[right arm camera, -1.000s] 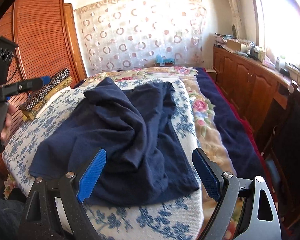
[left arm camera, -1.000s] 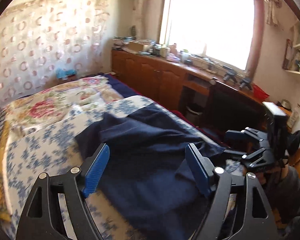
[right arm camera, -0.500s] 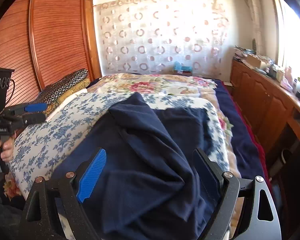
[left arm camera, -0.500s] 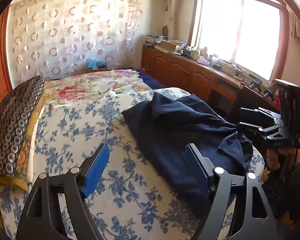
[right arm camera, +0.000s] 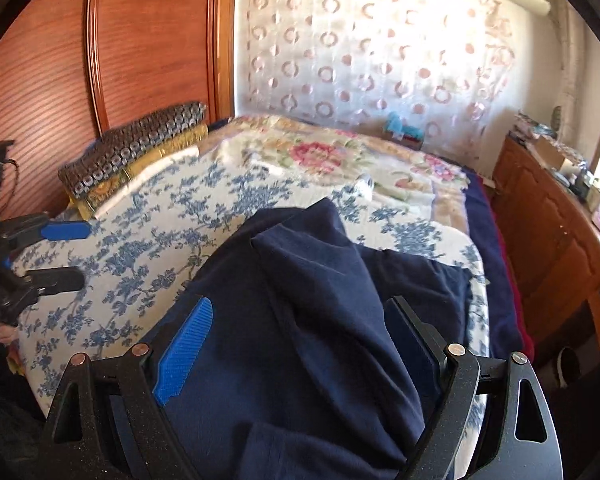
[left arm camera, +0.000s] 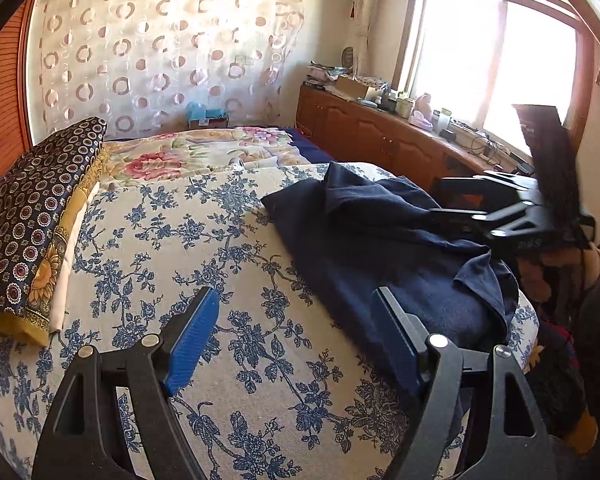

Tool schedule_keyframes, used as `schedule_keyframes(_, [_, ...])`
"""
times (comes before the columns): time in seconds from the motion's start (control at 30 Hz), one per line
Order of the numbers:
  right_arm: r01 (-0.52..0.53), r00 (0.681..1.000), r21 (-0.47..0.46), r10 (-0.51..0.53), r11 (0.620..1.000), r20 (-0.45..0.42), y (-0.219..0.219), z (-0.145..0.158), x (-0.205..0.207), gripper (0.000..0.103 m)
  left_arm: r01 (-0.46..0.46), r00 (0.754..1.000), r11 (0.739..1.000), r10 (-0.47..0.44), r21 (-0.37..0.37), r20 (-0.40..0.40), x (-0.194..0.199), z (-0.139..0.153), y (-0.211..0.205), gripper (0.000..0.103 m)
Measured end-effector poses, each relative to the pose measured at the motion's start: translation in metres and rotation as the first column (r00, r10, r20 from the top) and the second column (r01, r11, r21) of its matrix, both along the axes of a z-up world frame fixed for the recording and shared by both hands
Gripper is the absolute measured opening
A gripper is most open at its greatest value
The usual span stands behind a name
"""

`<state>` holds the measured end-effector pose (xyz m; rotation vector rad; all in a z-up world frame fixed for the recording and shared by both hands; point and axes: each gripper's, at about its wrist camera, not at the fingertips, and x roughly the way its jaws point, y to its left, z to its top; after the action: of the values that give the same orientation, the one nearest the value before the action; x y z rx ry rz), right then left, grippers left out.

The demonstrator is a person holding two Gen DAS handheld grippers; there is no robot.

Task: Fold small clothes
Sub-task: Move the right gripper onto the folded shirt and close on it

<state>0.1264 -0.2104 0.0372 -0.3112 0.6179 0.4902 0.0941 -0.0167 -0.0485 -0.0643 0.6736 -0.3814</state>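
Note:
A dark navy garment point(left arm camera: 384, 248) lies crumpled on a blue-flowered white cloth point(left arm camera: 188, 232) covering the bed. My left gripper point(left arm camera: 296, 340) is open and empty, over the cloth to the left of the garment, its right finger over the garment's edge. My right gripper point(right arm camera: 300, 344) is open and empty, just above the garment point(right arm camera: 312, 304), which fills the space between its fingers. The right gripper shows in the left wrist view point(left arm camera: 456, 200) above the garment's far side. The left gripper shows in the right wrist view point(right arm camera: 66, 254) at the left, open.
A patterned dark pillow on a yellow one point(left arm camera: 32, 208) lies at the left by the wooden headboard point(right arm camera: 100, 52). A floral blanket point(left arm camera: 188, 152) covers the far bed. A wooden cabinet point(left arm camera: 384, 136) with clutter runs under the window at the right.
Both grippers have swung left across the bed. The left one now looks at bare cloth beside the garment. The right one has come lower and closer over the garment. Both stay open.

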Motion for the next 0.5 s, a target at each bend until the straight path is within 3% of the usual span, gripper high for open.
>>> schedule_keyframes(0.3, [-0.001,0.997,-0.118,-0.009,0.993,-0.077,0.031,-0.020,0.050,0.089,0.018,1.000,1.000,-0.018,-0.005,-0.009,-0.001,-0.004,-0.007,0.079])
schedule_keyframes(0.5, [0.019,0.999,-0.238,-0.030,0.971,-0.040,0.045,-0.040,0.059,0.086,0.031,1.000,1.000,-0.031,-0.004,-0.005,-0.004,-0.004,-0.011,0.079])
